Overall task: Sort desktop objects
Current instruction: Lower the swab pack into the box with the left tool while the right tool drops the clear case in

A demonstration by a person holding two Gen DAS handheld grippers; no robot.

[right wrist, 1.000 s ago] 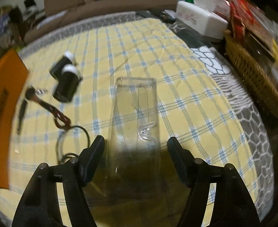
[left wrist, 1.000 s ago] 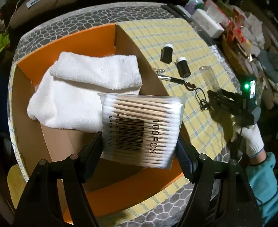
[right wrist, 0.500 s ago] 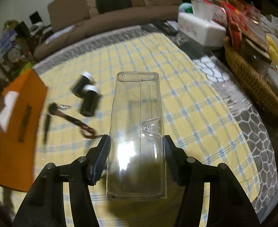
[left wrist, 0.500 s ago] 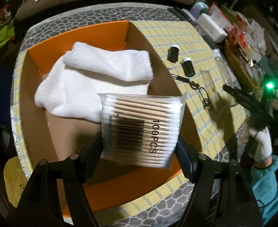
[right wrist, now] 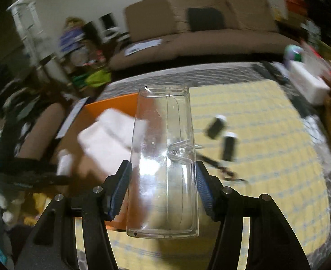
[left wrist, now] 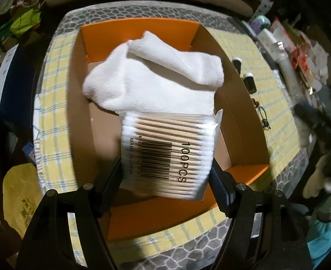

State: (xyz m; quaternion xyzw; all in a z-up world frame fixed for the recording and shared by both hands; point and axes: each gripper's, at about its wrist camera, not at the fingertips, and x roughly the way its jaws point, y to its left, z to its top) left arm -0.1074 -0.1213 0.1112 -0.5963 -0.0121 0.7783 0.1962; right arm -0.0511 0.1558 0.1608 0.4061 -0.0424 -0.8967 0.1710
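The white towel [left wrist: 152,78] already lies in the orange box [left wrist: 138,31]. The left gripper [left wrist: 165,177] clamps the cotton swab pack [left wrist: 167,153] above the box's near edge, swabs lying crosswise. The right gripper [right wrist: 162,186] grips the clear case [right wrist: 163,162], long axis pointing away. Two dark bottles [right wrist: 221,135] and a keyring [right wrist: 221,168] remain on the table's yellow cloth [right wrist: 266,157].

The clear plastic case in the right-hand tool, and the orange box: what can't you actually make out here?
- Clear plastic case, right wrist view: glare and see-through walls hide whether anything is inside.
- Two small dark bottles, right wrist view: motion blur, labels unreadable.
- Orange box floor, left wrist view: mostly covered by the white towel and the cotton swab pack.
- Right gripper, left wrist view: dark and blurred.
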